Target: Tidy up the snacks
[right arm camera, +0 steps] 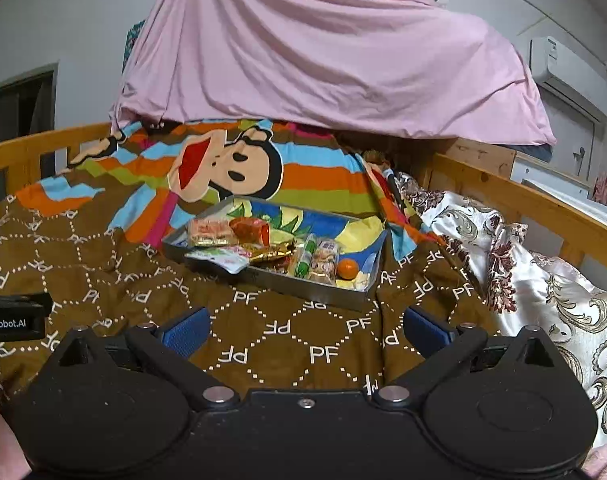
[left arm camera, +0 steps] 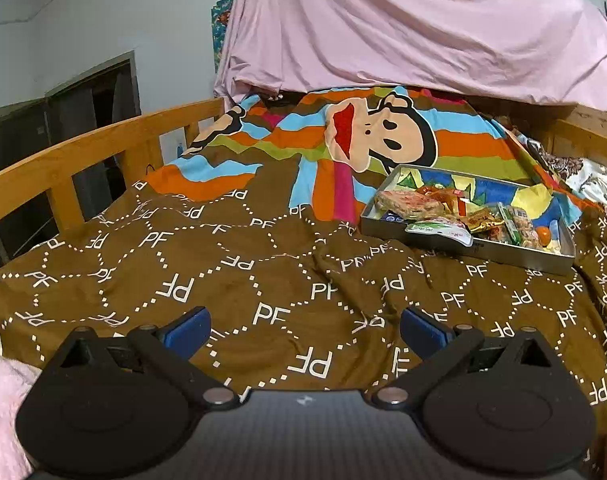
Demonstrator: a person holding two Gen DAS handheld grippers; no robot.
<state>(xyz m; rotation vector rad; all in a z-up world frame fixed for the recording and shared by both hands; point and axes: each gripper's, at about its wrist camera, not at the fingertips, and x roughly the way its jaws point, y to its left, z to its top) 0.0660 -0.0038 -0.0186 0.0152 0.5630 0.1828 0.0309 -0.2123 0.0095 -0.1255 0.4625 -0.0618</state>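
Right wrist shows the tray [right arm camera: 263,280] just ahead; my right gripper [right arm camera: 305,330] and left gripper [left arm camera: 305,330] gape wide, empty. I'd approach low, picking the tangerine [right arm camera: 347,268] cleanly.

Both wrist cameras look low along the bed toward its head; the shared tray [left arm camera: 459,249] [right arm camera: 303,289] lies right in the left view, centred in the right.

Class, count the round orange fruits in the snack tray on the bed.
1. The orange sits at the tray's near right end, beside the wrapped snacks; others may be hidden under the packets.
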